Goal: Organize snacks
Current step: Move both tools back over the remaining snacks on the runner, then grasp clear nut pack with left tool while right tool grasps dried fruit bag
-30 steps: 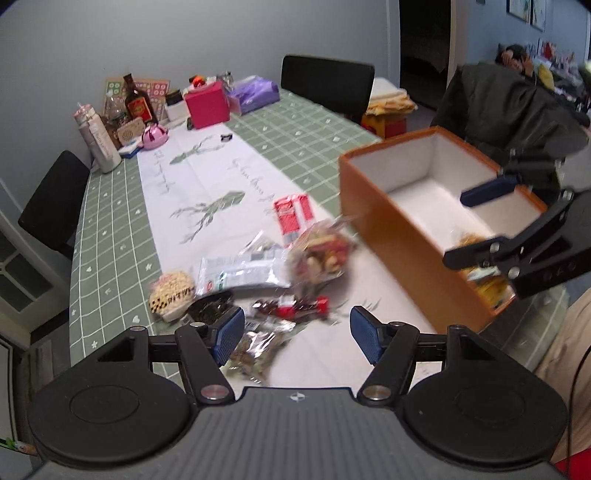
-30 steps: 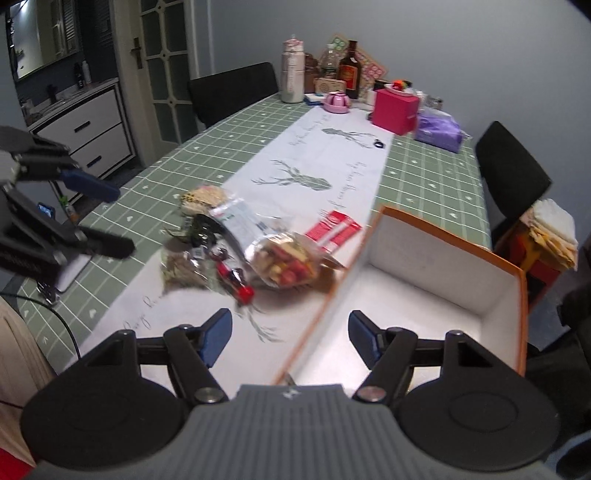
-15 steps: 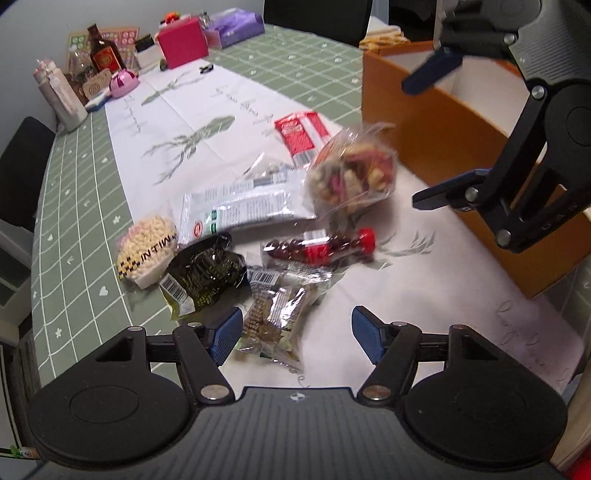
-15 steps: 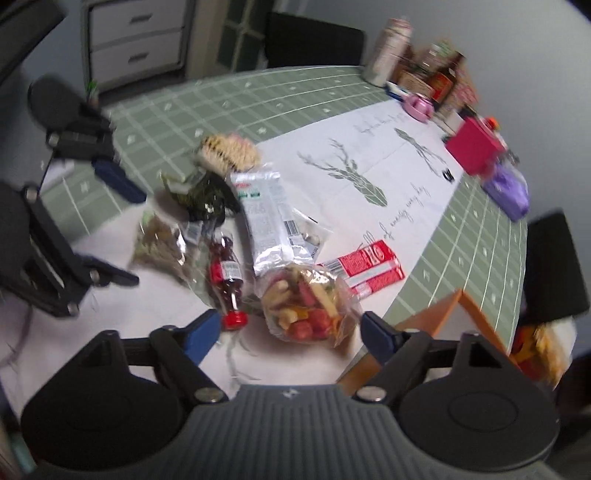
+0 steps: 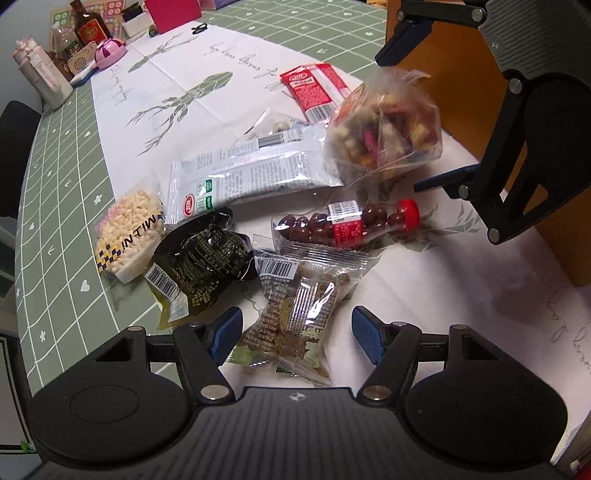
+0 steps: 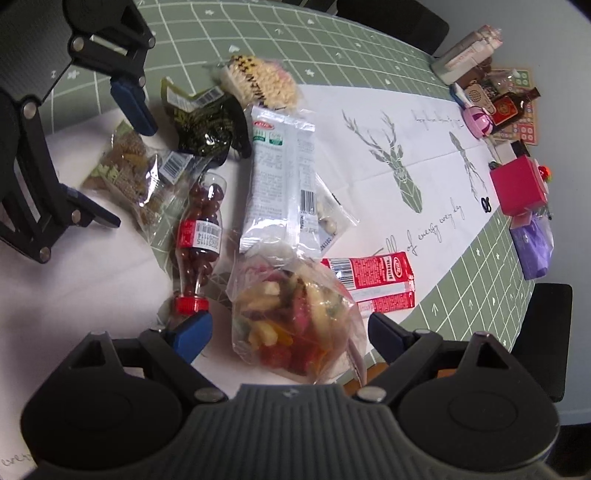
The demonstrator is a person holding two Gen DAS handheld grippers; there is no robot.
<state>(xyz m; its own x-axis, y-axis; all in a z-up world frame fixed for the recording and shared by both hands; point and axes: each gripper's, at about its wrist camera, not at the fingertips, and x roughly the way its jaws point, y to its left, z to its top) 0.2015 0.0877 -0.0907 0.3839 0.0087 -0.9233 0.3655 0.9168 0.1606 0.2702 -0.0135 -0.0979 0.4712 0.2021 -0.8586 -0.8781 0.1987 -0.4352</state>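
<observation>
Puffed-snack pack reads "MiLFNi"; runner script "of every every day". Snacks heaped on worktop. Left gripper jaws wide, straddling clear pack; right gripper jaws wide around mixed-candy bag.

Pink box, purple pouch, brown bottle at counter's far end. Black chair beside green checked cloth.
</observation>
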